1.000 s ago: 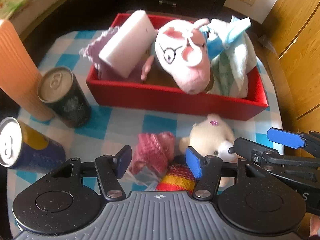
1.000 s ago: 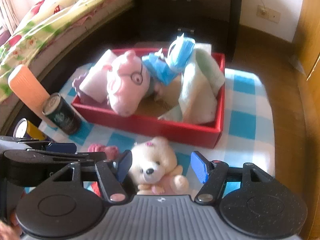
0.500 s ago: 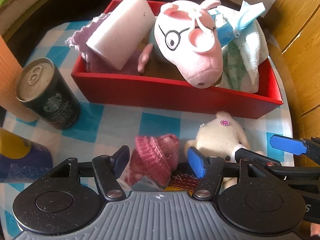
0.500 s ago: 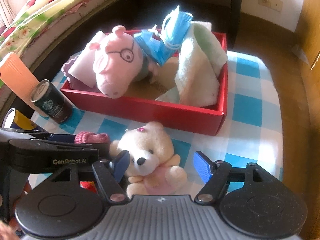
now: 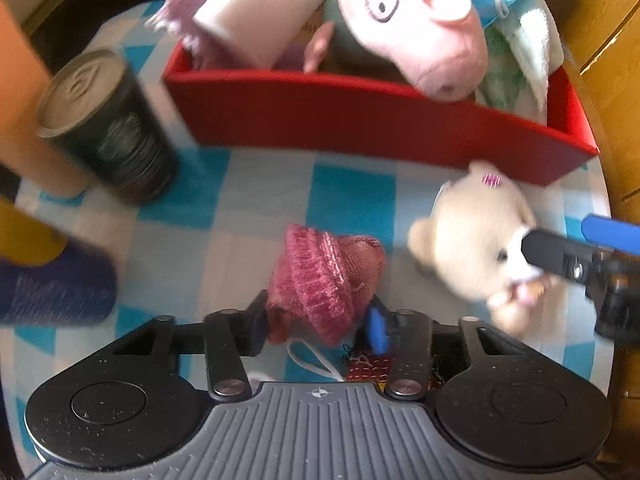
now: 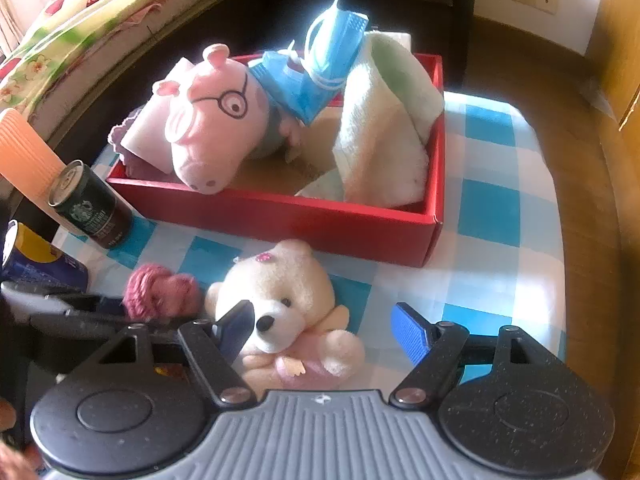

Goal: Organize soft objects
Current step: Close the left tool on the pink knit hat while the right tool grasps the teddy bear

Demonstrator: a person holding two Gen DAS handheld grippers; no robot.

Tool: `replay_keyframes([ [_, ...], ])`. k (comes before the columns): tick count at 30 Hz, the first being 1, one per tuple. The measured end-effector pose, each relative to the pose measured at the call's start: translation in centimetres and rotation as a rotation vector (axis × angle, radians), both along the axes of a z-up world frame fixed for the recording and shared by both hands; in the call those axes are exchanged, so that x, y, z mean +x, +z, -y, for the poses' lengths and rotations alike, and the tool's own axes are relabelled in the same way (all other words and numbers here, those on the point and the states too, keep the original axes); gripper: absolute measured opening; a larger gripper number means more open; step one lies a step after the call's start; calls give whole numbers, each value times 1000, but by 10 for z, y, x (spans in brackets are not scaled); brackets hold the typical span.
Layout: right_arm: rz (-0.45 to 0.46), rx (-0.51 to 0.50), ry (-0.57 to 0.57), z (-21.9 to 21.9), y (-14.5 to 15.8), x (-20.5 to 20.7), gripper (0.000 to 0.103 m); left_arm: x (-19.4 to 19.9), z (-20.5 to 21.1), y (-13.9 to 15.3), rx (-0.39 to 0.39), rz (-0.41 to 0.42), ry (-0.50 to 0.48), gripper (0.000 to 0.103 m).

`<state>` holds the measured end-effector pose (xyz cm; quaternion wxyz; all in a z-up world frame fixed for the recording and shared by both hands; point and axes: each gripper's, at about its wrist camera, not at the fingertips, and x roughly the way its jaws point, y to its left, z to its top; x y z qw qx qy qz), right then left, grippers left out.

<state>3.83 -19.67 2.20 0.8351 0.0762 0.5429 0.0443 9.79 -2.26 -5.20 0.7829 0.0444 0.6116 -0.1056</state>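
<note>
Closing on the pink knitted hat (image 5: 324, 280), the left claw (image 5: 316, 320) is straddling it low on the desk (image 5: 224, 240), and its pads look to be just touching the knit; whether they are pressing yet is unclear from the blurred wrist view. The right claw (image 6: 324, 332) is opening around the cream teddy bear (image 6: 280, 300), one finger lying over the bear's cheek, the other finger well clear on the far side, so nothing is being gripped there.

Doing this step well is likely meaning: squeezing the hat at its thick ribbed band, not the thin crown, and keeping clear of the white string loop (image 5: 312, 360) and the red-yellow woven piece (image 5: 368, 366) lying just under the claw. Lifting straight up before heading to the red box (image 5: 360, 120) should avoid dragging the neighbours. The bear needs centring between the fingers before any squeeze.

The hat is looking crumpled, soft, chunky-ribbed, sitting just in front of the box and beside the bear. The box is already holding a pink pig toy (image 6: 212, 128), a white sponge (image 5: 260, 8), towels and a blue mask.
</note>
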Motion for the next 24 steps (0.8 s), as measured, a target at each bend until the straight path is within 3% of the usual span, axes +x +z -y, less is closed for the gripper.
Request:
replay_keyframes([
  [3, 1, 9, 4, -3, 0, 0, 55, -3, -12, 4, -45, -11, 10, 48],
  [6, -4, 28, 21, -9, -4, 2, 58, 2, -21, 8, -64, 14, 27, 59],
  [9, -16, 11, 57, -20, -12, 8, 59, 10, -18, 9, -69, 37, 21, 65],
  [12, -38, -22, 75, -27, -24, 15, 59, 17, -13, -1, -36, 29, 24, 65],
  [15, -57, 4, 63, -24, -33, 20, 60, 19, -9, -7, -45, 43, 40, 66],
  [21, -85, 51, 64, -16, -48, 17, 66, 2, 8, -13, 29, 96, -9, 66],
  [24, -48, -23, 116, -28, -48, 8, 60, -13, 15, -17, 72, 127, -21, 66],
])
